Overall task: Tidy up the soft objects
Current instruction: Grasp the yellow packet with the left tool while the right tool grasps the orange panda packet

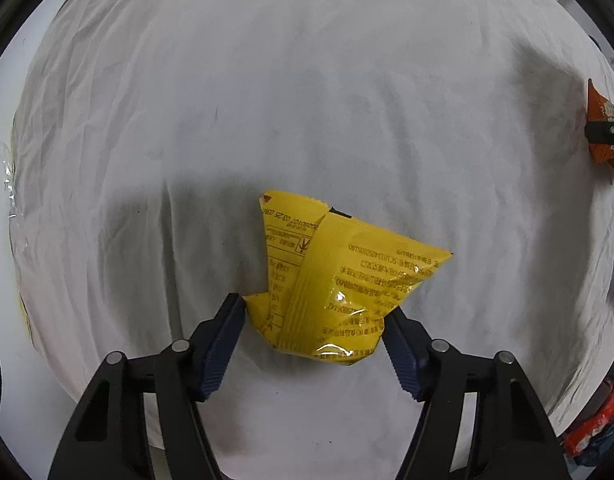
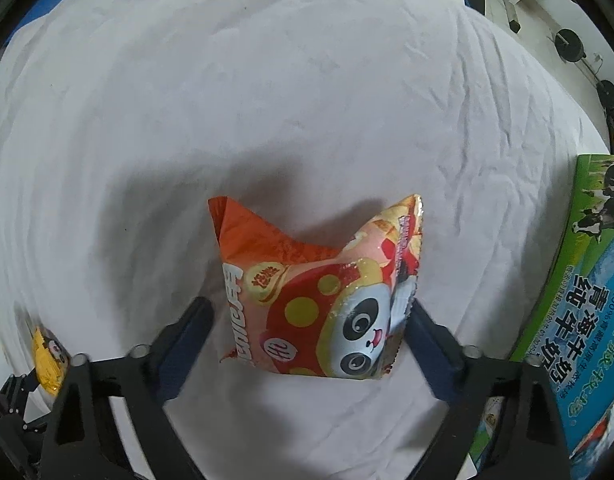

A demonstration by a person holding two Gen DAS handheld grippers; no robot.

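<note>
In the left wrist view, my left gripper (image 1: 313,316) is shut on a yellow snack packet (image 1: 339,280), its blue pads pressing both sides of the packet's near end above a wrinkled white cloth (image 1: 267,100). In the right wrist view, my right gripper (image 2: 309,316) straddles an orange-red panda snack bag (image 2: 319,300); the right finger touches the bag's edge, the left finger stands slightly apart from it. The panda bag also shows at the far right of the left wrist view (image 1: 605,128), and the yellow packet at the lower left of the right wrist view (image 2: 47,356).
A green and blue milk carton box (image 2: 579,300) stands at the right edge of the cloth. Red and blue packets (image 1: 599,428) lie at the lower right of the left wrist view. Gym equipment (image 2: 567,44) stands beyond the table's far right.
</note>
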